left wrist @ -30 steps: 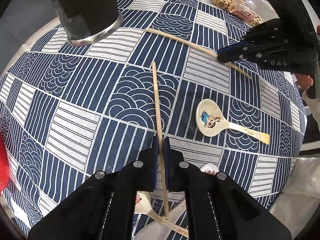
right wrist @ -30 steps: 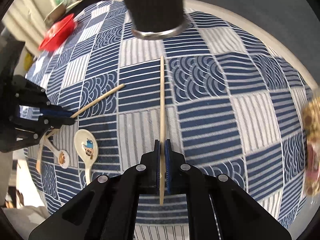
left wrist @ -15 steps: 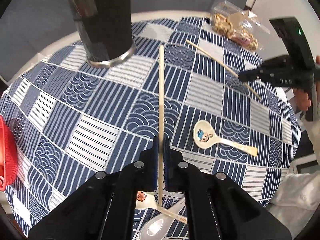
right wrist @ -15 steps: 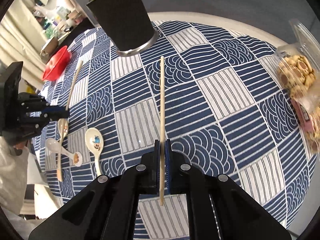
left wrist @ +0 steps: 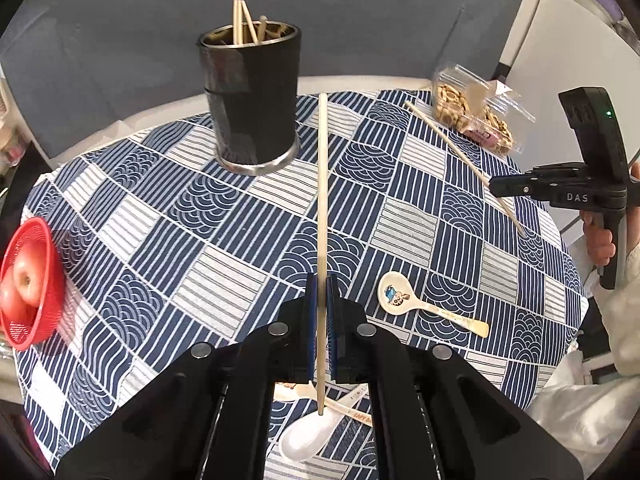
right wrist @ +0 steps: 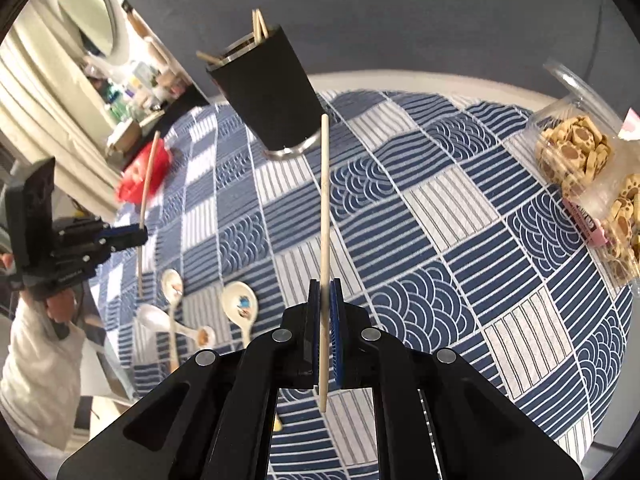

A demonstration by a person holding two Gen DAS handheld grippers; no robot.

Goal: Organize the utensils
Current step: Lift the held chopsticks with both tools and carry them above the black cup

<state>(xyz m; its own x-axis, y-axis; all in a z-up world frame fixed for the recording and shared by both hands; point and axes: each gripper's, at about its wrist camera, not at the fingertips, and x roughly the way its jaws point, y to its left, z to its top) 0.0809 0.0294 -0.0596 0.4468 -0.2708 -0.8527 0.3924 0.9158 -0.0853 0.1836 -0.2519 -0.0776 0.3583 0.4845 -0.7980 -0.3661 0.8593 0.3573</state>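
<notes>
The left hand-held gripper [left wrist: 322, 300] is closed on one chopstick [left wrist: 322, 200], and the right hand-held gripper [right wrist: 325, 308] is closed on another chopstick [right wrist: 325, 220]. Both sticks are in the air, near the black cup [left wrist: 252, 100], where other chopsticks already stand. It seems best to bring each tip above the rim, then turn it down and release it. Spoons [left wrist: 400, 300] lie on the blue patterned cloth of the desk [left wrist: 160, 260], with a red basket [left wrist: 28, 280] and a biscuit bag [right wrist: 588, 176] at its edges.
</notes>
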